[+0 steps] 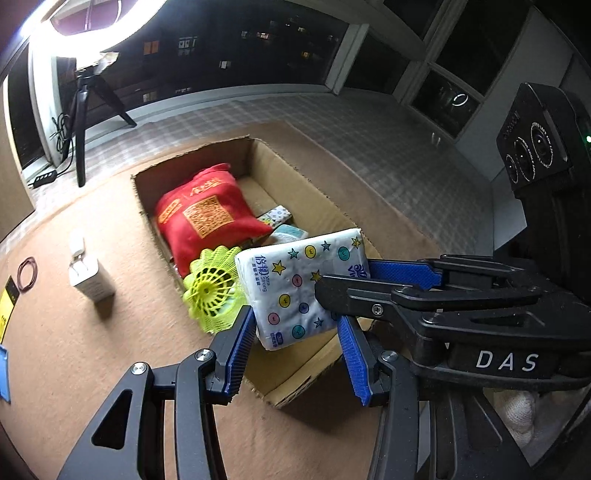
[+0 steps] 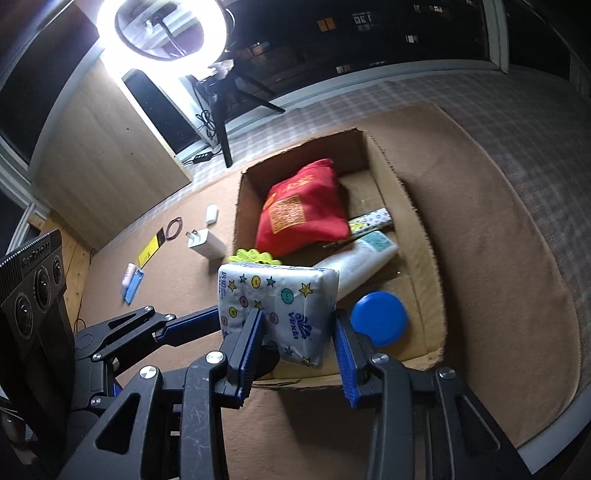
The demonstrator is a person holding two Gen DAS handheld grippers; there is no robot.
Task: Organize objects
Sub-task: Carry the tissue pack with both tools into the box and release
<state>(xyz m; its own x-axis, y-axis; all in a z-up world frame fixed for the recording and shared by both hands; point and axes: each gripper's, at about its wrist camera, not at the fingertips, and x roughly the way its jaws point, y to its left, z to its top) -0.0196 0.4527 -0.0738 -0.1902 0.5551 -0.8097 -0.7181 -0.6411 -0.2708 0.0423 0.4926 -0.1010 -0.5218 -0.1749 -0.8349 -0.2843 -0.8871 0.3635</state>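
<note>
Both sets of jaws clamp the tissue pack (image 1: 301, 291), left gripper (image 1: 295, 354) and right gripper (image 2: 299, 354) on adjoining sides, above the cardboard box (image 1: 295, 177) (near end), so next probably lowering and releasing together.

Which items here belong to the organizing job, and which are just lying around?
In the job: tissue pack held by both grippers, left gripper, right gripper, cardboard box, red pouch, yellow-green shuttlecock.
Lying about: white charger, ring light, tripod.
</note>
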